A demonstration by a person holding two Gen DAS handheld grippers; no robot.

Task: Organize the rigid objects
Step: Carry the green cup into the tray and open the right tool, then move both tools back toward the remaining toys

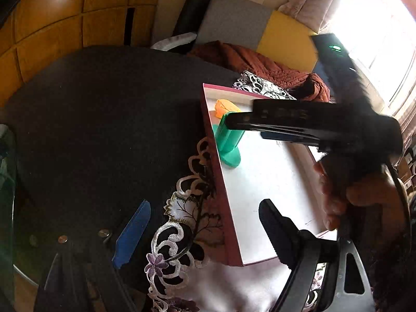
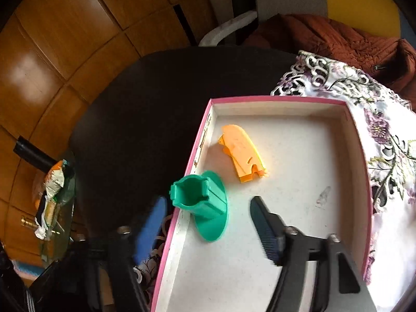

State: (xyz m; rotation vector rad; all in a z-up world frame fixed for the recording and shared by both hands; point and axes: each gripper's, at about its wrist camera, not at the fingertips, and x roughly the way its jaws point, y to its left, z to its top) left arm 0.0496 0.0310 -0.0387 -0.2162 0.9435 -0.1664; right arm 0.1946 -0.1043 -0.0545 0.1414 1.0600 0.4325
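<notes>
In the left wrist view, the left gripper (image 1: pixel 205 225) hangs with its fingers spread wide and nothing between them: the blue finger (image 1: pixel 132 234) is over the dark round table (image 1: pixel 104 109), the black one over the white floor of the pink-rimmed box (image 1: pixel 221 182). A lace floral cloth (image 1: pixel 182 221) lies under the box. The right gripper (image 1: pixel 231 123) reaches across the box from the right, its tip at the top of the green flanged piece (image 1: pixel 228 145); blur hides how its fingers stand here. An orange piece (image 1: pixel 225 107) lies beyond it. In the right wrist view, the right gripper (image 2: pixel 208 212) is released, fingers apart on either side of the green flanged piece (image 2: pixel 205 202), not touching it. That piece stands tilted against the left wall of the pink-rimmed box (image 2: pixel 358 156), the orange piece (image 2: pixel 243 153) flat on the floor nearby.
</notes>
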